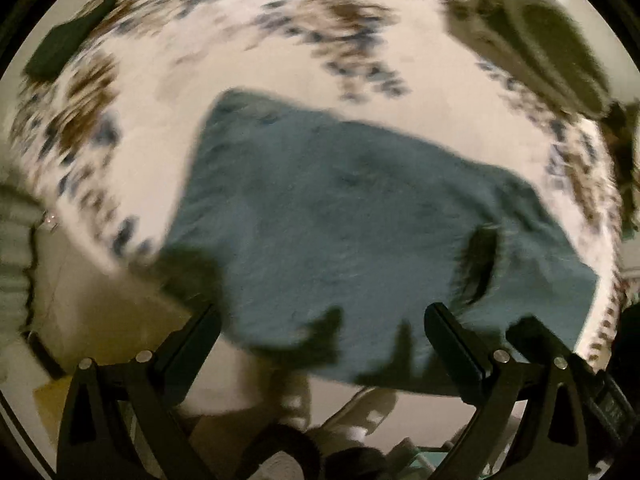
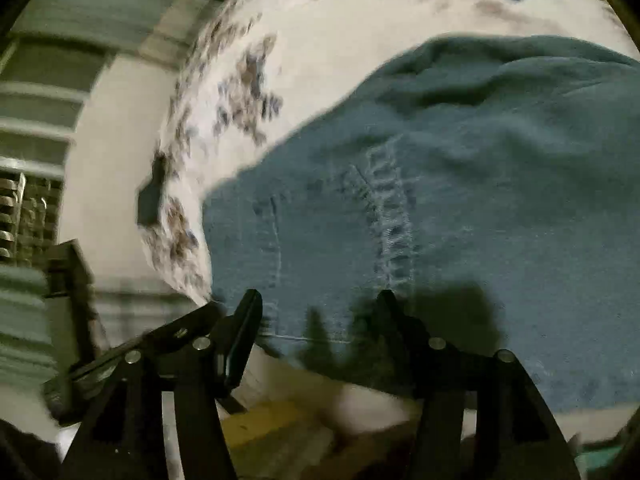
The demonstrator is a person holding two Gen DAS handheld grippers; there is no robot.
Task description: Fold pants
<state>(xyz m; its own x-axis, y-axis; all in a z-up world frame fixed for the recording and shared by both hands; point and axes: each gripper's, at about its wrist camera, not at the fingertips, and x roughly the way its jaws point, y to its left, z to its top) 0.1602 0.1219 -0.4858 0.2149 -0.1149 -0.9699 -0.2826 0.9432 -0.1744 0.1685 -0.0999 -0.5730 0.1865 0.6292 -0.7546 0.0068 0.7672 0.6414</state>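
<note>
The blue denim pants (image 1: 332,224) lie folded into a flat block on a white bedsheet with a brown and blue leaf print (image 1: 240,60). My left gripper (image 1: 322,320) is open and empty, held above the near edge of the pants. In the right wrist view the pants (image 2: 460,200) fill the right half, with a stitched seam (image 2: 392,216) running toward me. My right gripper (image 2: 318,312) is open and empty, just over the near edge of the pants. Both views are blurred.
A grey-green garment (image 1: 532,36) lies at the far right of the bed, and a dark folded item (image 1: 64,44) at the far left. The bed edge and the floor (image 1: 100,308) show below. A wall and dark furniture (image 2: 68,272) stand left of the bed.
</note>
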